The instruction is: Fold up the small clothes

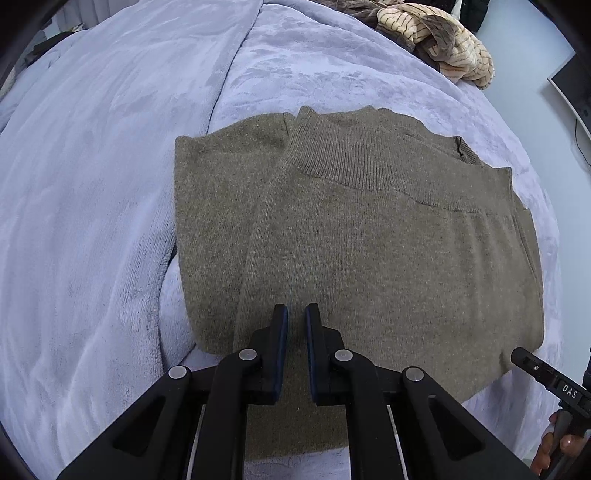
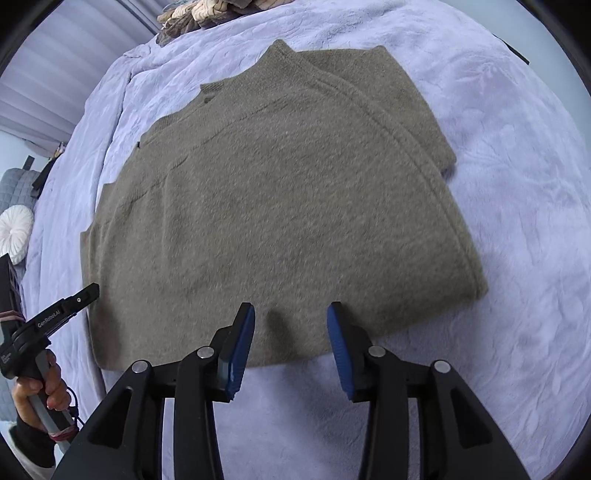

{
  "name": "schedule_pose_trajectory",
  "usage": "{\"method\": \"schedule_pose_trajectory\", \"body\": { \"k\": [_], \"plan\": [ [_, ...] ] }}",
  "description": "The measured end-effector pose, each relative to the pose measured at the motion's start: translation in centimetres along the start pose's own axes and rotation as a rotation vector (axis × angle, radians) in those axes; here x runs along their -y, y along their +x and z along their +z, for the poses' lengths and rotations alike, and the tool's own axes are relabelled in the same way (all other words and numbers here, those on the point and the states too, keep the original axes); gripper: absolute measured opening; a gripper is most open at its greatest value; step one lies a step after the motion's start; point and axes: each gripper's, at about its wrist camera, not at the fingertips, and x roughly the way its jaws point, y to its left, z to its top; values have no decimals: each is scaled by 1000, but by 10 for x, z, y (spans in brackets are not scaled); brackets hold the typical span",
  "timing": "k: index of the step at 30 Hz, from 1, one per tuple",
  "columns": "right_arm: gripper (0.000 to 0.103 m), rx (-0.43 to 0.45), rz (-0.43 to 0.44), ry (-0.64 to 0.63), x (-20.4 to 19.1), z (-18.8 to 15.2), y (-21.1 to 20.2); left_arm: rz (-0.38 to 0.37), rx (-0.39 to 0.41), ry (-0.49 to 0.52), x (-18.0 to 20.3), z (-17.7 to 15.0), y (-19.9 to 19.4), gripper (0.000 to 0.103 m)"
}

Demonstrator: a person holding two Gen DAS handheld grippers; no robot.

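Olive knit sweater (image 1: 369, 251) lies flat on the bed's blanket (image 1: 92, 221), sides folded in. My left gripper (image 1: 296, 314) hovers nearly closed, my right gripper (image 2: 291, 314) wide open, both empty, probably for the next fold.

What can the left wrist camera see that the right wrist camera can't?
Only the left wrist view shows the monitor corner against the wall, and the left claw up close, its pads almost together over the sweater.

Only the right wrist view shows the round white cushion and the right claw up close, open wide at the sweater's near edge.

Both show the folded olive-brown sweater, the lavender blanket and the tan striped clothes pile.
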Motion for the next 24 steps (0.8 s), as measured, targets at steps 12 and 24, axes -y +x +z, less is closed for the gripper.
{"method": "schedule_pose_trajectory", "body": {
  "k": [12,24],
  "plan": [
    [56,-27,27,-50,-34,-22,5,25,-29,12,-11,-28,-7,11],
    [69,-79,66,-105,-70,-46,20,64,-31,-18,-25,-49,-17,101]
  ]
}}
